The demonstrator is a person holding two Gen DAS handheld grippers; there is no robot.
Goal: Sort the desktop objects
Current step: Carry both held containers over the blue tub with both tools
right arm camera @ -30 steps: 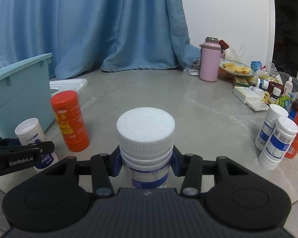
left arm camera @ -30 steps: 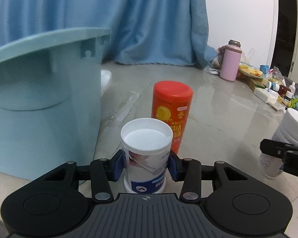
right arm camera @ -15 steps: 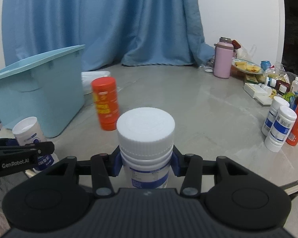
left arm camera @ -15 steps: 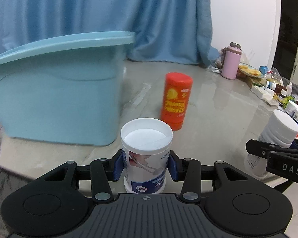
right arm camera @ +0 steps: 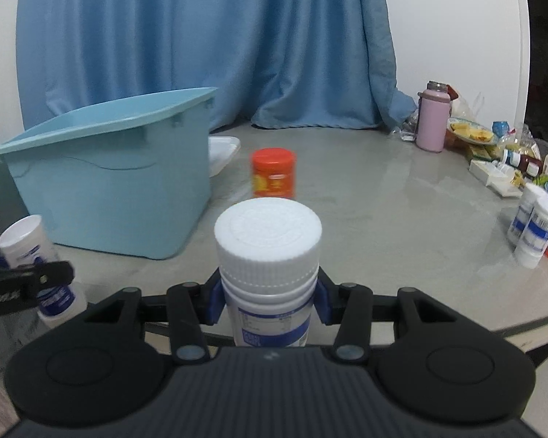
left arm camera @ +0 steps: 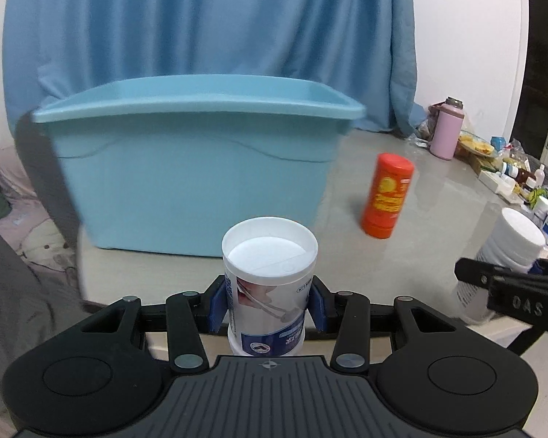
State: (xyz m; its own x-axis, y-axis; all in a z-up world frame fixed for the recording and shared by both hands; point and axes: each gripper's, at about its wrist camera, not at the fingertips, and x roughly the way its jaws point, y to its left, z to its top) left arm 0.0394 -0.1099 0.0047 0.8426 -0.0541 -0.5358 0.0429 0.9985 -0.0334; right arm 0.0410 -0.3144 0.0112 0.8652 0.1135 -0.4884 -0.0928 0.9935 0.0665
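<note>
Your left hand-held gripper pinches white open-topped plastic tub; right hand-held gripper pinches white ribbed-cap pill bottle; light-blue plastic bin ahead.

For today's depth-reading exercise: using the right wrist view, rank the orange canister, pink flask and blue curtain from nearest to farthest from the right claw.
1. Orange canister: just beyond the right claw, mid-table.
2. Pink flask: far right, at the table's back edge.
3. Blue curtain: hanging behind the table.
</note>
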